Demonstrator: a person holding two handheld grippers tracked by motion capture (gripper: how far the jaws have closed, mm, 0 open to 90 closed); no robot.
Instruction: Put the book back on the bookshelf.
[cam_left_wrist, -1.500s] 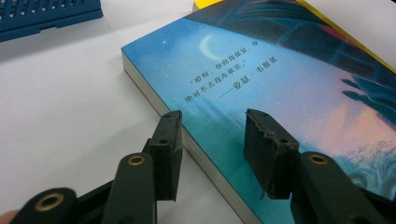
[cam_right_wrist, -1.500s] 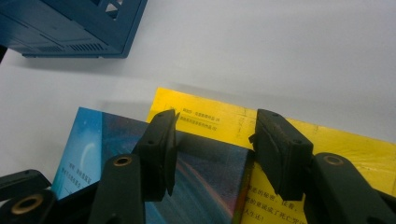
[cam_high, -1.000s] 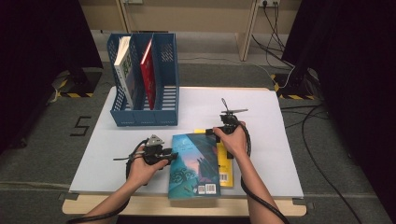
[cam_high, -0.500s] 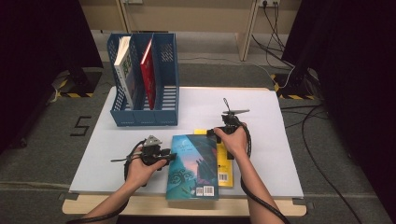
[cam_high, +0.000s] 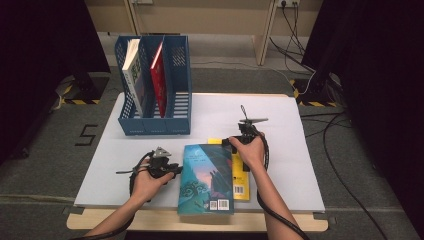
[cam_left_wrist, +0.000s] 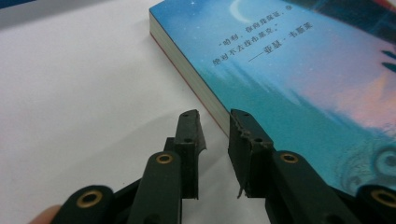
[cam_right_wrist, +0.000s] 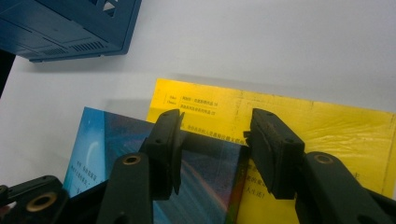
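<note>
Blue paperback book with a night-sky cover (cam_high: 207, 177) lies flat at the near table edge, overlapping the thin yellow book (cam_high: 239, 172) beneath it; neither has shifted since a second ago. Left gripper (cam_high: 170, 169), at its left edge: jaws have just been closing, narrow gap remains, straddling the page edge. Right gripper (cam_high: 239, 145), jaws spread, unmoved over its far corner. Farther back, blue plastic file rack (cam_high: 177, 95) unchanged.

It looked like a lab or studio set up for recording: a white table (cam_high: 210, 107) stood on grey carpet (cam_high: 45, 155) between black curtains (cam_high: 40, 60), with hazard tape (cam_high: 75, 101), a taped number (cam_high: 87, 135) and loose cables (cam_high: 345, 150) on the floor.
</note>
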